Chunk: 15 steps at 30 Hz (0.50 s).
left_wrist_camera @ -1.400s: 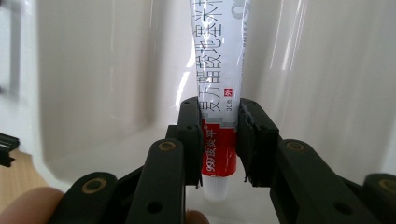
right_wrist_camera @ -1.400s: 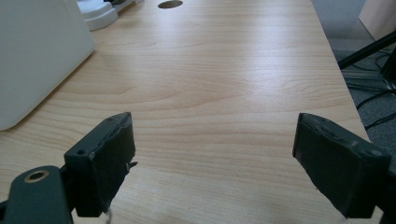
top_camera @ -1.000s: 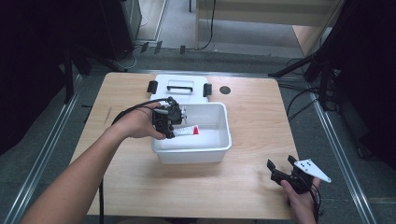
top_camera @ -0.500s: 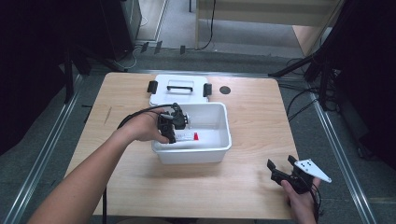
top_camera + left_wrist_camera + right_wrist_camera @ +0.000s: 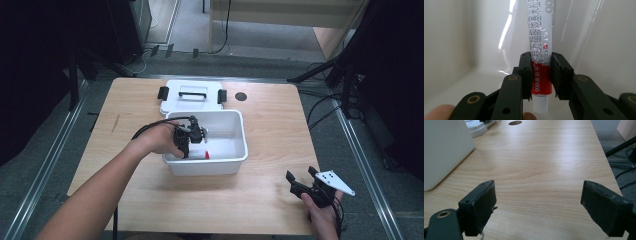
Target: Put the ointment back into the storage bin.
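Holding a tube (image 5: 541,75) of ointment, the left tongs (image 5: 541,75) are clamped nearly shut on it; pads (image 5: 526,72) press both sides of the red band near the white cap, and the white printed body sticks out past the tips, pretty much in line with the jaws. From the high view the left tongs (image 5: 190,142) sit down inside the white bin (image 5: 235,165), near its left wall, with the tube's (image 5: 200,154) red end peeking out just right of the hand; so the tube is inside the bin, low over the floor, though it's hard to tell if it touches the bottom. The bin sits mid-desk (image 5: 270,200); its lid (image 5: 191,95) with the black latches lies flat just behind it, touching or nearly so. Right tongs (image 5: 303,183) are way off at the near right corner of the desk, well apart from the bin; the right gripper view shows the right tongs (image 5: 537,202) spread wide with nothing but bare wood between them, bin wall (image 5: 444,150) off to the left.
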Available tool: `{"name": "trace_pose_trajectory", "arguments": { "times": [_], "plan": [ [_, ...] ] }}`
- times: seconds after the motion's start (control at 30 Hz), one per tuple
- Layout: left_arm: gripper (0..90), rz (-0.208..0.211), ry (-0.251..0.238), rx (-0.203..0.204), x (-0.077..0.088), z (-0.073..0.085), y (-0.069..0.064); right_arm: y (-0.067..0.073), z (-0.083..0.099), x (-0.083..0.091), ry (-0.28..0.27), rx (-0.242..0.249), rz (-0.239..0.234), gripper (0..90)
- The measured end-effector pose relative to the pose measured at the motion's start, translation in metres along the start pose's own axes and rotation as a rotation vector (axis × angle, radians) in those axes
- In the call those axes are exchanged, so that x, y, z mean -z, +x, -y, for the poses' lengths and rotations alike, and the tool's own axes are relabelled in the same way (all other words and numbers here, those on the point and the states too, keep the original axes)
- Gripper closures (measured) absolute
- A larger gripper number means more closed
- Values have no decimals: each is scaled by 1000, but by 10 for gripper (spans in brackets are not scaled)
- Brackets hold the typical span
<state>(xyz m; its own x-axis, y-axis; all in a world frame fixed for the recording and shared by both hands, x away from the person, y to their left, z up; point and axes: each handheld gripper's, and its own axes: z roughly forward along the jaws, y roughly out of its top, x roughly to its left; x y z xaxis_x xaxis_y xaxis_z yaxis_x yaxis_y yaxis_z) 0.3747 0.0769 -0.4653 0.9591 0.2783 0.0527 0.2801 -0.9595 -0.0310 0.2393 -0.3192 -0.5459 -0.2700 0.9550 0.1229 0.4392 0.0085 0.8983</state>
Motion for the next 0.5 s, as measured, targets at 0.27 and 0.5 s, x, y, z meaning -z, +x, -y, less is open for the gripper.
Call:
{"name": "trace_pose_trajectory", "arguments": {
  "times": [0.27,0.5],
  "plan": [
    [726,-3,6,-3,0,-1,0,0,0,0,0,1,0,130],
    [693,-20,15,-12,-1,0,-1,0,0,0,0,4,1,130]
  ]
}}
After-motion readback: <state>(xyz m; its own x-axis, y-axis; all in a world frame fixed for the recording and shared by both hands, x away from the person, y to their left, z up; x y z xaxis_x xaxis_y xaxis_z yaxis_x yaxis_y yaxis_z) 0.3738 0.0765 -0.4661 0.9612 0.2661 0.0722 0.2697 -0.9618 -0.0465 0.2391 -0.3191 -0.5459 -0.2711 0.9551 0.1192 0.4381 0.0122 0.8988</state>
